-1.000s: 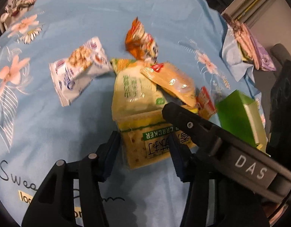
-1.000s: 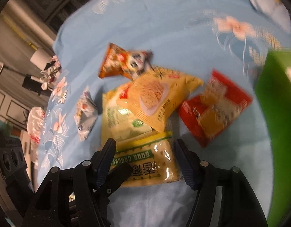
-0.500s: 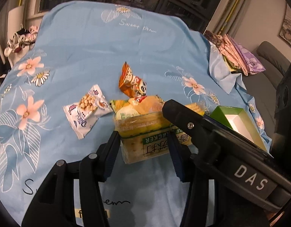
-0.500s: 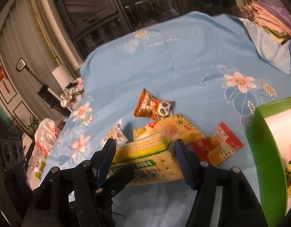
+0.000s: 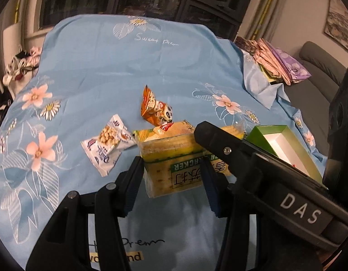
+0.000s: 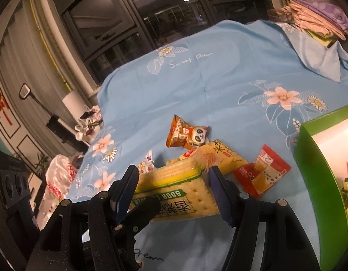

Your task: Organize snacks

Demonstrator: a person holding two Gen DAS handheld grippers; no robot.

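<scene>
A yellow soda cracker pack [image 5: 167, 149] hangs above the blue flowered cloth, held from two sides. My left gripper [image 5: 170, 169] is shut on its near end. My right gripper [image 6: 174, 176] is shut on the same cracker pack [image 6: 178, 194], and its black arm [image 5: 253, 164] crosses the left wrist view. Below and behind the pack lie a yellow packet [image 6: 221, 155], a red packet [image 6: 262, 174], an orange panda bag [image 5: 156, 110] and a white peanut bag [image 5: 108, 144]. An open green box [image 5: 256, 133] stands to the right.
The green box [image 6: 314, 158] has a white inside with small packets at its near end. Folded cloths [image 5: 275, 65] are stacked at the far right corner. The bed's left edge drops off toward clutter [image 6: 88, 122] on the floor.
Both grippers have risen together with the cracker pack, lifting it off the pile of snacks. Both views have tilted up, and the far windows and the room show.
</scene>
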